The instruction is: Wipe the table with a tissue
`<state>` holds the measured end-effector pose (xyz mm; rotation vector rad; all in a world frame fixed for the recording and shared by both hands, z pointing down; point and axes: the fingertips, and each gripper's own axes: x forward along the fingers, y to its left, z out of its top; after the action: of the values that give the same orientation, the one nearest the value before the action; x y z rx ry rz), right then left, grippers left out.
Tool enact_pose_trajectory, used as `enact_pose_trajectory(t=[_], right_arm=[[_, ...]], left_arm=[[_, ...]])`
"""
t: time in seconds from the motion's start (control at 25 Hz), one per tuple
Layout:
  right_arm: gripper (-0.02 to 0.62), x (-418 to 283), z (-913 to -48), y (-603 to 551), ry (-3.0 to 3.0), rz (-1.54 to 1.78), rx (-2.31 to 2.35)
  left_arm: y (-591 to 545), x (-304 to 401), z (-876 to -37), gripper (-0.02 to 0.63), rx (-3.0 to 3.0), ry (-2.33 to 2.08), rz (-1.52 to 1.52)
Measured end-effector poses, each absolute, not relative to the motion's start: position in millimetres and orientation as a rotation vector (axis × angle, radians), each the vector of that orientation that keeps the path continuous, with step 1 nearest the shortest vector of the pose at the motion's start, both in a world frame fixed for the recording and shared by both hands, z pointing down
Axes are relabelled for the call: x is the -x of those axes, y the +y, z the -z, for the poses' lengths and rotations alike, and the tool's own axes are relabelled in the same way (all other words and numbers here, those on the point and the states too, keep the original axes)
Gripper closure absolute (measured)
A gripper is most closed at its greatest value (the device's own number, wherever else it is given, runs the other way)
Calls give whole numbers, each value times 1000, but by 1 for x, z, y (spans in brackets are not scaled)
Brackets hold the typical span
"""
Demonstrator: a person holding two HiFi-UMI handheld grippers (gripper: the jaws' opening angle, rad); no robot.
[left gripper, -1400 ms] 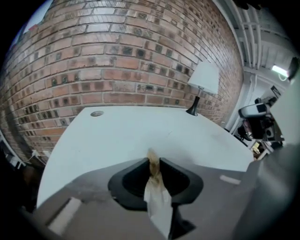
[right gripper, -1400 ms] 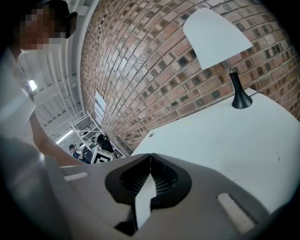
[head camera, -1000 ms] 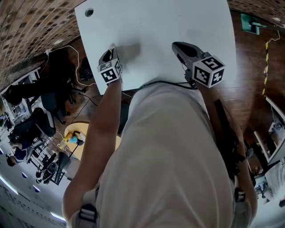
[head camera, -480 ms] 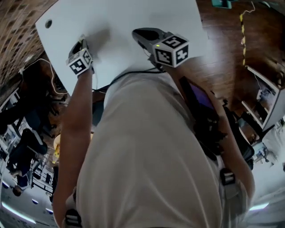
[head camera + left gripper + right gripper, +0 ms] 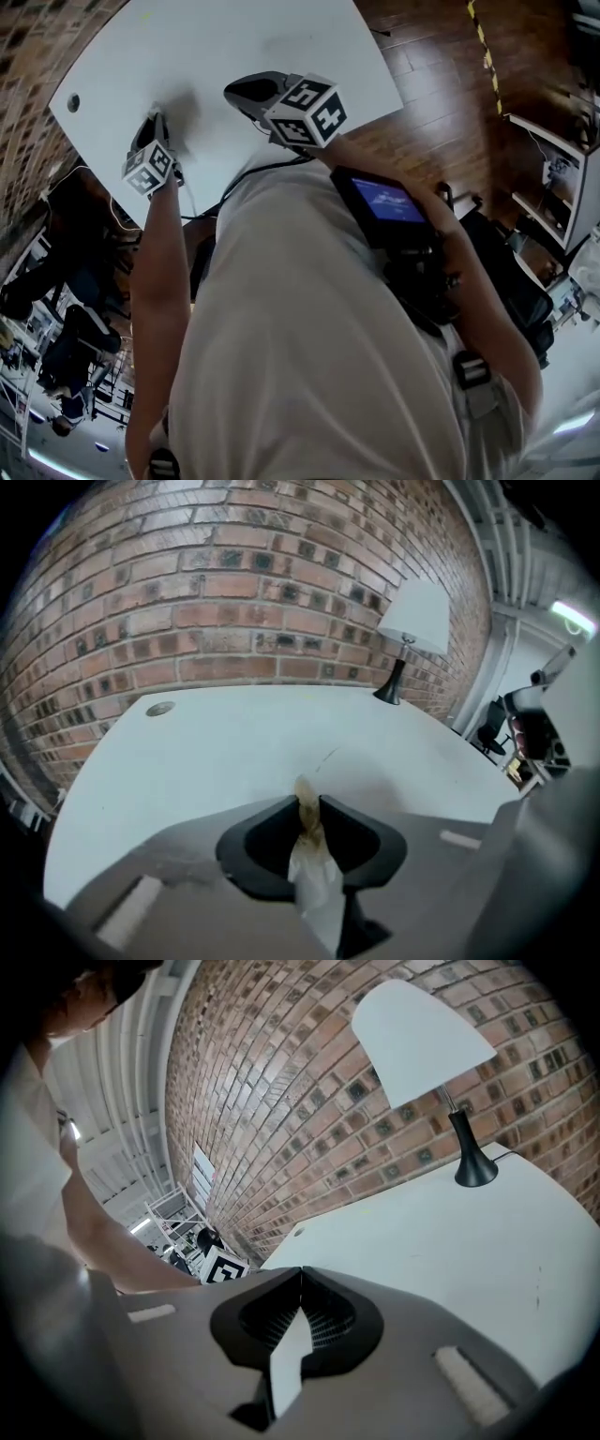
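The white table (image 5: 234,37) fills the top of the head view, with the person's torso below it. My left gripper (image 5: 155,117) points down at the table's near left part, beside its edge. In the left gripper view, the left gripper (image 5: 307,801) is shut on a crumpled tissue (image 5: 317,878), white behind the jaws. Its brown-stained tip pokes out over the table (image 5: 234,752). My right gripper (image 5: 234,89) hovers over the table's near middle. Seen in its own view, the right gripper (image 5: 300,1274) is shut, tips meeting with nothing between them.
A white-shaded lamp (image 5: 412,621) on a black stem stands at the table's far end by the brick wall (image 5: 234,583). A round cable hole (image 5: 73,101) sits near the left corner. Wooden floor (image 5: 441,84) lies right of the table, chairs and cables (image 5: 66,272) on its left.
The head view has swung, so the table now sits up and to the left. My left gripper has slid across the table with the tissue. The right gripper has stayed about where it was.
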<state>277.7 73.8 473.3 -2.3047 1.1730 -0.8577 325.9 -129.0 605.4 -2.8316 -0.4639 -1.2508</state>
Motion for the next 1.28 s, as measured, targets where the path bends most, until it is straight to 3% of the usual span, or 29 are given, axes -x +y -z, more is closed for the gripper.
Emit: enact_pose_trajectory(t=[1.28], right_arm=[[588, -280, -485, 113, 1047, 856, 2313]], left_arm=[[-83, -397, -612, 534, 2762, -482, 1209]])
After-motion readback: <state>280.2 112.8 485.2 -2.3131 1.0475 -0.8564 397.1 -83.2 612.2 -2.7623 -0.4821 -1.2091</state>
